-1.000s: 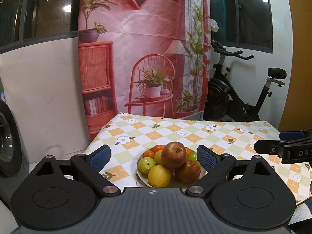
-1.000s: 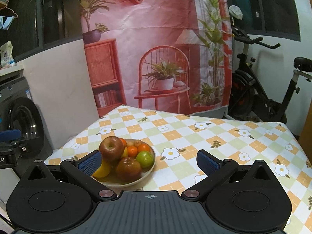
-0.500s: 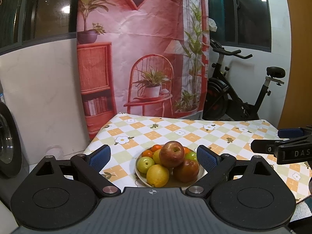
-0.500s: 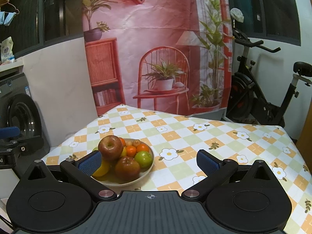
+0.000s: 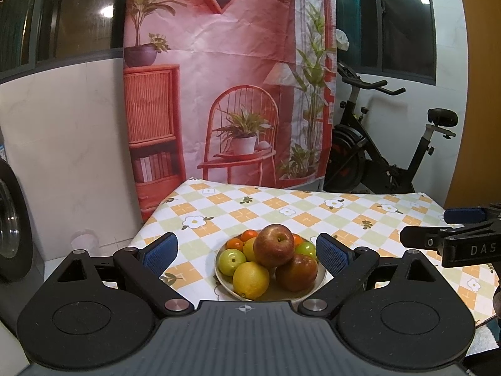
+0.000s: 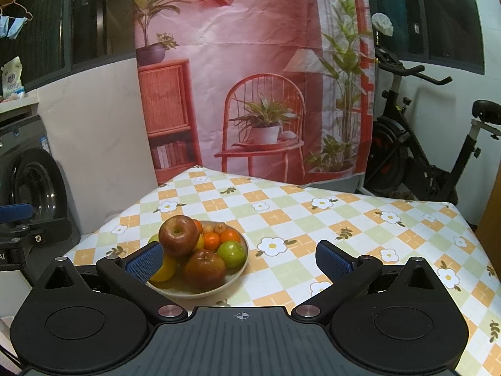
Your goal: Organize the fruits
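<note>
A table (image 5: 360, 216) covered with a checked, flower-printed cloth fills the middle of both views. Behind it hangs a pink printed backdrop (image 5: 225, 72); an exercise bike (image 5: 385, 144) stands at the far right and a washing machine (image 6: 34, 188) at the left.

The left gripper (image 5: 247, 252) is held above the near left edge of the table with its jaws spread wide and nothing between the blue pads (image 5: 161, 250). The right gripper (image 6: 239, 258) is held over the near side of the table, jaws likewise spread wide and empty; its left pad overlaps the bowl in the view, and contact cannot be judged.

A pale bowl (image 5: 316, 285) sits near the left corner of the table, directly ahead of the left gripper. A red apple (image 5: 274, 246) lies on top of the pile. Beneath it lie a darker red apple (image 5: 297, 272), a yellow lemon (image 5: 250, 280), two green fruits (image 5: 232, 261) and several small oranges (image 6: 219, 238) at the far side.
</note>
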Motion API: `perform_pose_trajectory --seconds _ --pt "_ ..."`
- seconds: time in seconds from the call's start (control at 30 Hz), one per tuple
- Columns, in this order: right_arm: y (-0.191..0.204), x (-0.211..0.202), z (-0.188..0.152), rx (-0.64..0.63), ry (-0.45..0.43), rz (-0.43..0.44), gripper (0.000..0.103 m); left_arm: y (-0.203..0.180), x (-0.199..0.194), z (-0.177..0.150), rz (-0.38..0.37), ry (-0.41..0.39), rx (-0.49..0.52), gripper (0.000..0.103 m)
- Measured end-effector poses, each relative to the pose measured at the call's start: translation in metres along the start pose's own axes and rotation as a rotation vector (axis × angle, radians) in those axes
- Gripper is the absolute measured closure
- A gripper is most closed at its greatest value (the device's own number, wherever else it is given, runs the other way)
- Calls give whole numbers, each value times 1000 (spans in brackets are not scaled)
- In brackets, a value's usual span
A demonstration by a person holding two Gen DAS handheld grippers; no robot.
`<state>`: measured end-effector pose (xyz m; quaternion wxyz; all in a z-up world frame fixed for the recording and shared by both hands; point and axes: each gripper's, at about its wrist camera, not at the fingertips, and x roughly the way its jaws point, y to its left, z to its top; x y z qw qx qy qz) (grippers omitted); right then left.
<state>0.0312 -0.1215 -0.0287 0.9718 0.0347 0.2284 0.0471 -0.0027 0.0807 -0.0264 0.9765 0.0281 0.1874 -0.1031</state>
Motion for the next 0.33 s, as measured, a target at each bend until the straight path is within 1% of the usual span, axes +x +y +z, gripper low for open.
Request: perform_pose_trajectory --seconds 0.33 --pt "1 0 0 0 0 -1 1 1 1 -1 5 9 -19 7"
